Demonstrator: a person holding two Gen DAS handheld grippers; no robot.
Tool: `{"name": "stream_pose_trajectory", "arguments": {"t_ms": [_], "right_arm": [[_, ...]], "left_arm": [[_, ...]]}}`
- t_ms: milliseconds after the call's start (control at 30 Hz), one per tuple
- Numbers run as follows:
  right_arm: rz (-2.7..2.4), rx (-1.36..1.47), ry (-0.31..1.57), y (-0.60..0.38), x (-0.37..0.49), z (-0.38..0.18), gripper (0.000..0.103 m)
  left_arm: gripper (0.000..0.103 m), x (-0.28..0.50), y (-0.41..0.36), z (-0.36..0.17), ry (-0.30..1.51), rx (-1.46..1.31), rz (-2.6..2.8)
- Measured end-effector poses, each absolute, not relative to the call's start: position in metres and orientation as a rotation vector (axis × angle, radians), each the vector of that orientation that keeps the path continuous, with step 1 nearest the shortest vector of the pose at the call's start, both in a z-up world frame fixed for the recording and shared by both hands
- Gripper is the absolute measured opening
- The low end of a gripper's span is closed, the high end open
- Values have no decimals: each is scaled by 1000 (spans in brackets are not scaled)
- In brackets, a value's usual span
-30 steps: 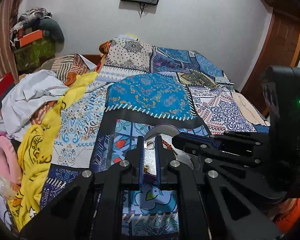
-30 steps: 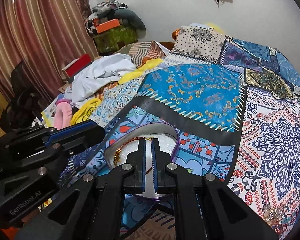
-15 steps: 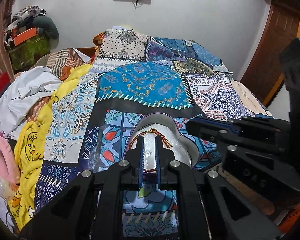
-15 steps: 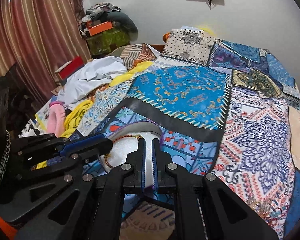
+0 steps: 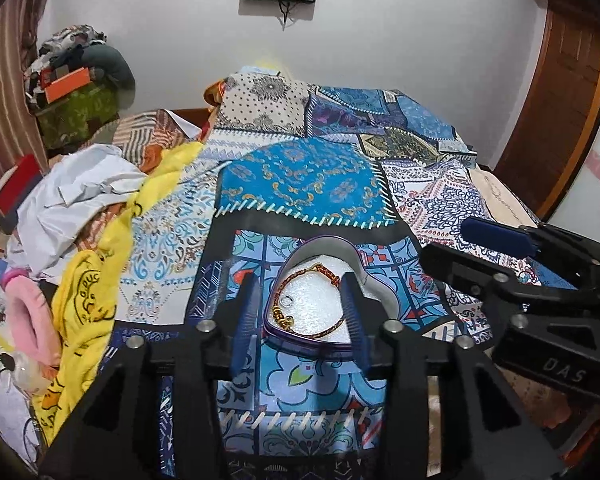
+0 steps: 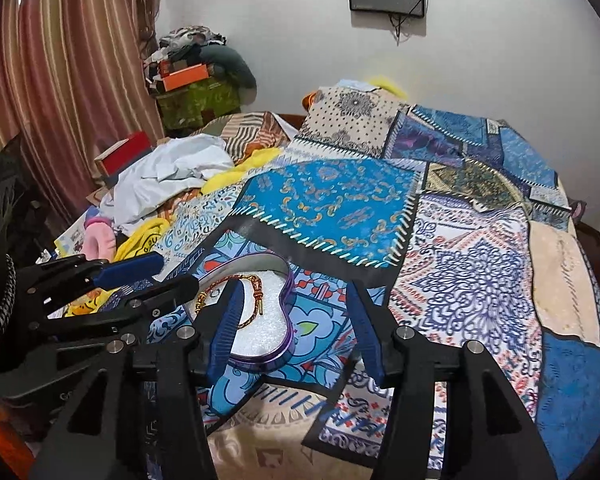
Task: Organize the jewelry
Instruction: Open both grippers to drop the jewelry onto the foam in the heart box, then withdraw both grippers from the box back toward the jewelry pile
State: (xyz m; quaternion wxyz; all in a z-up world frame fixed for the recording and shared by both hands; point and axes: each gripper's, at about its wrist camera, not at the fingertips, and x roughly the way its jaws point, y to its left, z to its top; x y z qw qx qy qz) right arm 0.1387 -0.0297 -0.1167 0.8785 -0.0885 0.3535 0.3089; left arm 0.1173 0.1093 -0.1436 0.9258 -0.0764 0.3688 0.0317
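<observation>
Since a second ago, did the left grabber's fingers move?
Yes. The left gripper was pinched shut in front of the heart-shaped tin; now its jaws are opening and stand either side of the tin's bracelet, touching nothing.

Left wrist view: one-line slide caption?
Left gripper opening over heart-shaped tin holding a bracelet on the patchwork bedspread.
</observation>
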Motion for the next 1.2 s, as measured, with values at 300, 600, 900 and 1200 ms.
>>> {"name": "stream_pose_trajectory", "arguments": {"t_ms": [300, 600, 900, 1200], "right_arm": [[614, -156, 676, -56, 125, -97, 52], [539, -124, 609, -98, 117, -76, 53], [414, -50, 601, -158, 121, -71, 54], [302, 2, 635, -214, 125, -80, 54]], "left_arm": [[54, 106, 98, -123, 710, -138, 72], [58, 109, 65, -103, 663, -110, 16], [59, 131, 15, -104, 682, -80, -82], [59, 151, -24, -117, 729, -53, -165]]}}
